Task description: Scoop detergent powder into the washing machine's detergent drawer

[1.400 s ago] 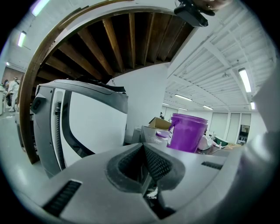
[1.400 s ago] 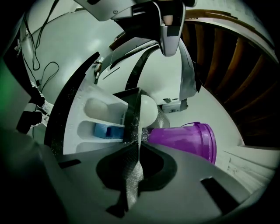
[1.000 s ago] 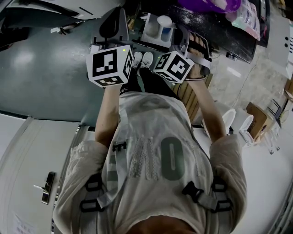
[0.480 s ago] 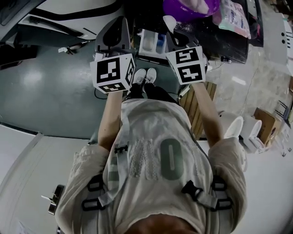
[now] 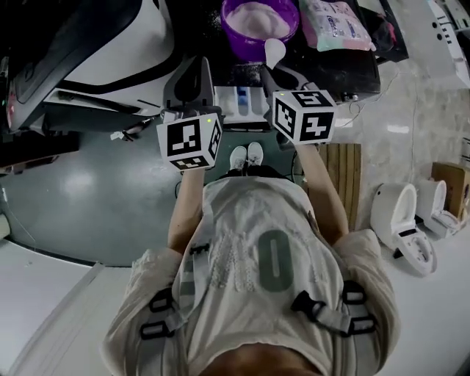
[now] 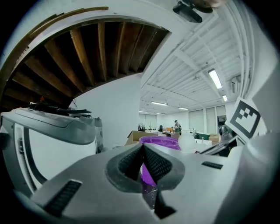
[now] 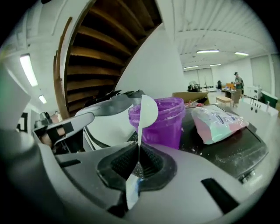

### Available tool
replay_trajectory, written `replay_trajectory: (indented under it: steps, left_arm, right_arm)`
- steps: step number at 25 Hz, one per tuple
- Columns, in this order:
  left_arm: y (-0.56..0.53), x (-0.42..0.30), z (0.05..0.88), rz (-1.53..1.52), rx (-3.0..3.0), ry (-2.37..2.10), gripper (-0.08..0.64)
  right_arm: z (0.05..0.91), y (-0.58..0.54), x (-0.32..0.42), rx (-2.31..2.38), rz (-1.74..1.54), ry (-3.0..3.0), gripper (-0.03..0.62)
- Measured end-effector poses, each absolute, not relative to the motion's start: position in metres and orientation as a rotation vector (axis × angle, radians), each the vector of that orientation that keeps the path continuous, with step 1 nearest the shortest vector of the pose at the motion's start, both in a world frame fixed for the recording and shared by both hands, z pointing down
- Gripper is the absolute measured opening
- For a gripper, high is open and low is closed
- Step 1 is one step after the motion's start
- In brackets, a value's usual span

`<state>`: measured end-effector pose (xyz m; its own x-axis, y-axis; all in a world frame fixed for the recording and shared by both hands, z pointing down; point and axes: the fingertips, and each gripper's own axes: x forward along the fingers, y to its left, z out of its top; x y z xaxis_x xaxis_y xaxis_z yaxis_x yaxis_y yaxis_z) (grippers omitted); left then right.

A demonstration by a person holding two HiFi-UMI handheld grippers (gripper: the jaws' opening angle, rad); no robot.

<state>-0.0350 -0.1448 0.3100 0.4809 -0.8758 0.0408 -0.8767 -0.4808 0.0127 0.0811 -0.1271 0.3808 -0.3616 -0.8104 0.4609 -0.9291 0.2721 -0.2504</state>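
Observation:
A purple tub (image 5: 261, 22) of white powder stands on the washing machine's dark top. Below it the detergent drawer (image 5: 241, 103) is pulled open. My right gripper (image 5: 275, 71) is shut on the handle of a white spoon (image 5: 274, 51), whose bowl sits just in front of the tub. In the right gripper view the spoon (image 7: 147, 112) stands edge-on before the tub (image 7: 165, 122), gripped between my right gripper's (image 7: 139, 151) pads. My left gripper (image 5: 195, 64) hangs left of the drawer. Its jaws (image 6: 143, 148) are shut with nothing between them, pointing at the tub (image 6: 162, 142).
A pink and green detergent bag (image 5: 334, 26) lies right of the tub on the powder-dusted top. The washing machine's white front with its dark door (image 5: 88, 55) is at the left. Wooden slats (image 5: 345, 169) and white fixtures (image 5: 400, 220) stand on the floor at the right.
The right gripper has turned and carried the spoon from over the drawer up to the purple tub. The left gripper kept its place beside the drawer. The head view has tilted forward.

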Motion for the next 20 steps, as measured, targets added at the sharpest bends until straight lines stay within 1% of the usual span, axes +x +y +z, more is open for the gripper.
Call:
replay_trajectory:
  steps: [4,7,16,20]
  left_arm:
    - [-0.138,-0.016,0.305,0.059,2.723,-1.537,0.020]
    - [-0.138,-0.009,0.304,0.055,2.738,-1.520,0.020]
    - [-0.135,0.001,0.312,0.066,2.731,-1.486,0.020]
    - [-0.135,0.005,0.309,0.061,2.739,-1.480,0.020]
  right_arm:
    - [0.372,-0.118,0.109,1.815,0.839,-2.300,0.006]
    - [0.372,-0.109,0.129,1.950,0.870,-2.260,0.006]
    - [0.380,-0.092,0.154,2.038,0.813,-2.159,0.006]
    - [0.374,-0.093,0.158,2.034,0.737,-2.139,0.006]
